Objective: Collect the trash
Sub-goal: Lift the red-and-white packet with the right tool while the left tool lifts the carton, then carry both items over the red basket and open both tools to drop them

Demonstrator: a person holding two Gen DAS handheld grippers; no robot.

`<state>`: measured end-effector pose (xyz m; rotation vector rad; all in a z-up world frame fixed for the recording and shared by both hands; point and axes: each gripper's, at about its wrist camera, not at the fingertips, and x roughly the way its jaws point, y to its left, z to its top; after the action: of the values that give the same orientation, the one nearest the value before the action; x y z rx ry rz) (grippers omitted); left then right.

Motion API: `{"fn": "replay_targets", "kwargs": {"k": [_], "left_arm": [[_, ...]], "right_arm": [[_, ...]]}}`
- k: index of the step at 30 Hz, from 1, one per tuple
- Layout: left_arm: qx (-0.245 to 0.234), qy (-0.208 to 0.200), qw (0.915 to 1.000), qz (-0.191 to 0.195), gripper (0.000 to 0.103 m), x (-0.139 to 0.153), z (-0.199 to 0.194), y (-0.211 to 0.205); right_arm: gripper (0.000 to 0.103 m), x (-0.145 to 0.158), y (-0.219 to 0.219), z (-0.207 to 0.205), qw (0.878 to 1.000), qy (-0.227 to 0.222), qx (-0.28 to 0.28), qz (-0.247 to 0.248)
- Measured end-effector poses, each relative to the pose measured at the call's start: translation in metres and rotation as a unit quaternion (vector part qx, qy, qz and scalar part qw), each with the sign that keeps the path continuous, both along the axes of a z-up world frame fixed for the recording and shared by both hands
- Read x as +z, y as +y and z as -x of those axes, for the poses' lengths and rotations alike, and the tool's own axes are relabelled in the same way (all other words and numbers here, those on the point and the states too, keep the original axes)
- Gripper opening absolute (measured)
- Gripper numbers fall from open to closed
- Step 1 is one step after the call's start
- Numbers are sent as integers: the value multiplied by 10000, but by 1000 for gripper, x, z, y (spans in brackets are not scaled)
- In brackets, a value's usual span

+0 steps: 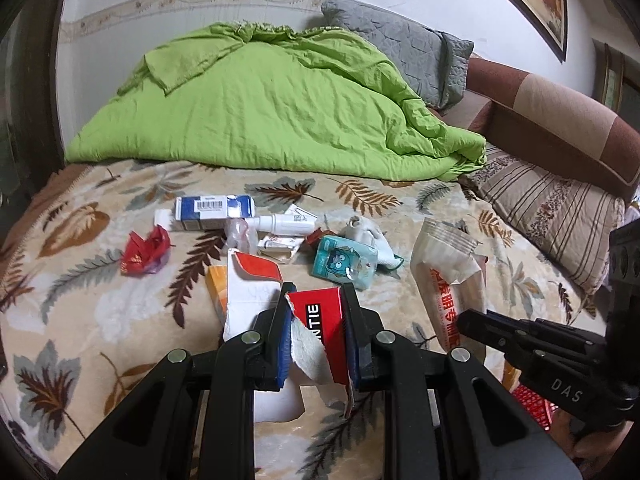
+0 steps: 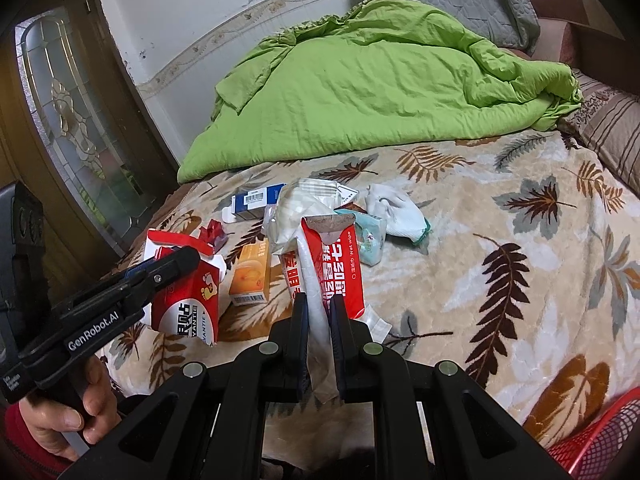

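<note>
My left gripper is shut on a torn red and white box, held just above the leaf-patterned blanket; the box also shows in the right wrist view. My right gripper is shut on a red and white wet wipe packet, which also shows in the left wrist view. More trash lies on the bed: a blue and white box, a crumpled red wrapper, an orange box, a teal tissue pack, a white spray bottle and a crumpled white tissue.
A green duvet is heaped at the back of the bed, with a grey pillow and a striped pillow to the right. A red mesh basket sits at the near right edge. A wooden door stands at left.
</note>
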<state>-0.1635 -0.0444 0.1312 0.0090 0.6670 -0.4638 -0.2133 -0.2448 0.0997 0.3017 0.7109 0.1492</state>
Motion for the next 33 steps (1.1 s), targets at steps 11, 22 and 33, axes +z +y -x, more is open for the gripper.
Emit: {"fn": "replay_targets", "kwargs": {"k": [11,22,33], "left_arm": [[-557,3,9984,31,21,5,15,-24],[-2920,543,9546,240,21,14,92,-153],[-4410,1451,8856,-136,24,-28,165,-283]], "right_arm": [[11,11,-30,25,9994,70,-297,-190],[11,6,-165,168,9748,489,-2105,-563],[16,-37,-240,261,9370,1004,-3211,-941]]}}
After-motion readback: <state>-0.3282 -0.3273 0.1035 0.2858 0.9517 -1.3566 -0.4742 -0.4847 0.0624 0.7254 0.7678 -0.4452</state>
